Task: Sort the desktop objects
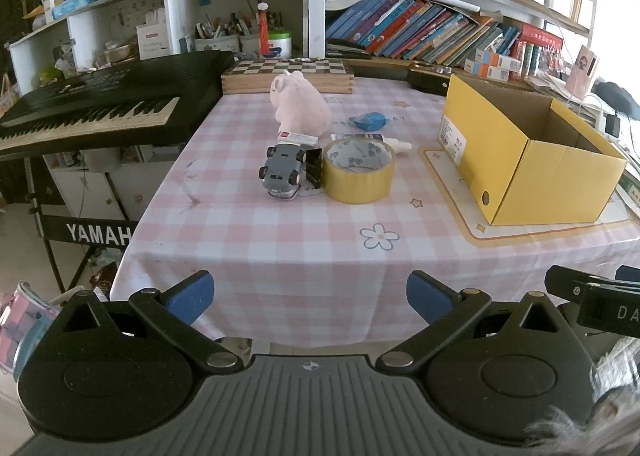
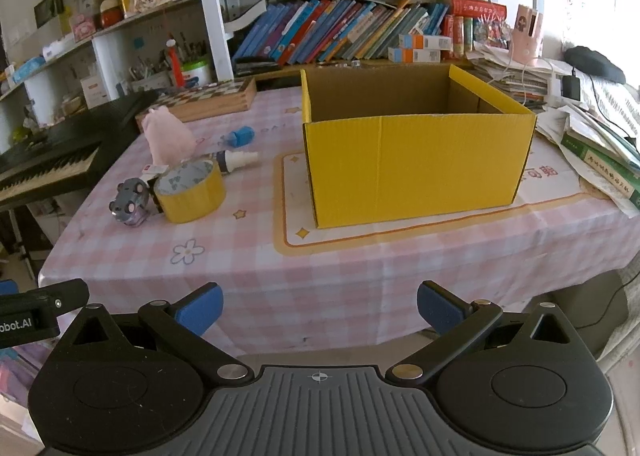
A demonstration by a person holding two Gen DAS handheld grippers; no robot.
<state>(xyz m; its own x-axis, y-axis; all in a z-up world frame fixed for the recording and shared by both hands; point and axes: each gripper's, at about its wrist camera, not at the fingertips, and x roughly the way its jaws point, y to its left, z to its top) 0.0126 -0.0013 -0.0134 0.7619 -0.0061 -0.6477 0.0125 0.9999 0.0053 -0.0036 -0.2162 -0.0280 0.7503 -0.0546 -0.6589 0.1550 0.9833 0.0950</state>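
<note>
Both grippers hang off the near table edge, short of all objects. Left gripper [image 1: 310,302]: jaws spread wide, nothing between the blue pads [image 1: 192,296]. Right gripper [image 2: 320,310]: jaws likewise wide apart, holding nothing. Yellow box [image 2: 416,168] stands open-topped on a placemat [image 2: 288,232] at table right; what shows of its interior is bare. Cluster at table centre-left: tape roll [image 1: 359,170] lying flat, black clip [image 1: 314,168] touching its left side, grey toy car [image 1: 282,172] just beyond the clip. Behind them: glue bottle [image 1: 384,142] on its side, pink plush [image 1: 300,102], blue wrapper [image 1: 372,121]. Checkerboard [image 1: 288,74] along the far edge.
</note>
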